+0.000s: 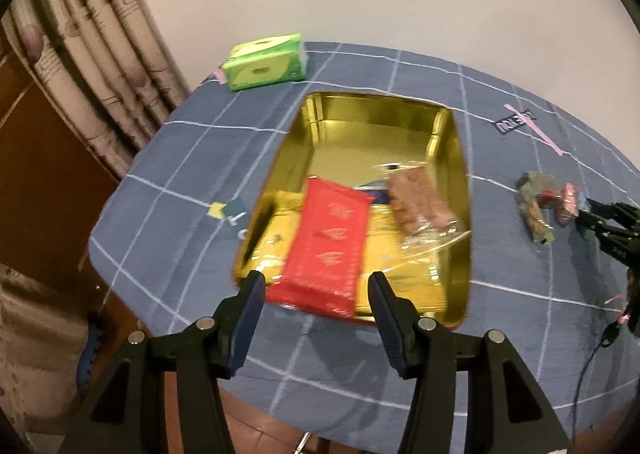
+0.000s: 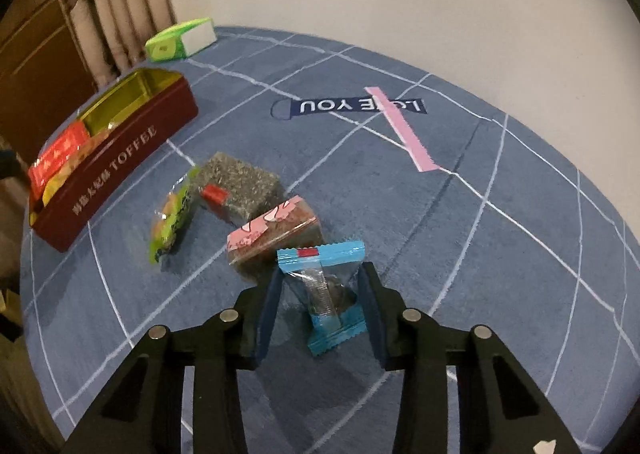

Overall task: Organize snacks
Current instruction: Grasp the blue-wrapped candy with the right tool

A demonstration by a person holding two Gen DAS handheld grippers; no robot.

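Blue cloth: a quilted blue cover with white grid lines lies over the bench (image 2: 460, 238); "LOVE YOU" is printed on it upside down, crossed by a pink strip (image 2: 402, 129).
Tin: my open toffee tin (image 1: 458, 189), gold inside and dark red outside, sits at the middle of the bench in the left wrist view and at the far left in the right wrist view.
Inside the tin: a red packet (image 1: 326, 250) lies across yellow packets (image 1: 276, 238) at the near end; a clear bag of brown pieces (image 1: 418, 201) lies to its right. The far end is bare gold.
Left hand-held gripper (image 1: 316, 280): released, jaws wide apart, hovering over the near end of the tin with nothing between them.
Right hand-held gripper (image 2: 320, 274): jaws apart on either side of a blue-wrapped candy (image 2: 324, 286). I cannot tell whether the pads touch it.
Loose snacks: right of the tin, just beyond the blue candy, lie a pink-topped bar (image 2: 274, 240), a dark speckled block (image 2: 240, 179) and a green packet (image 2: 172, 219), close together.
Far left corner: a green tissue pack (image 1: 266, 61) near a curtain (image 1: 86, 37).
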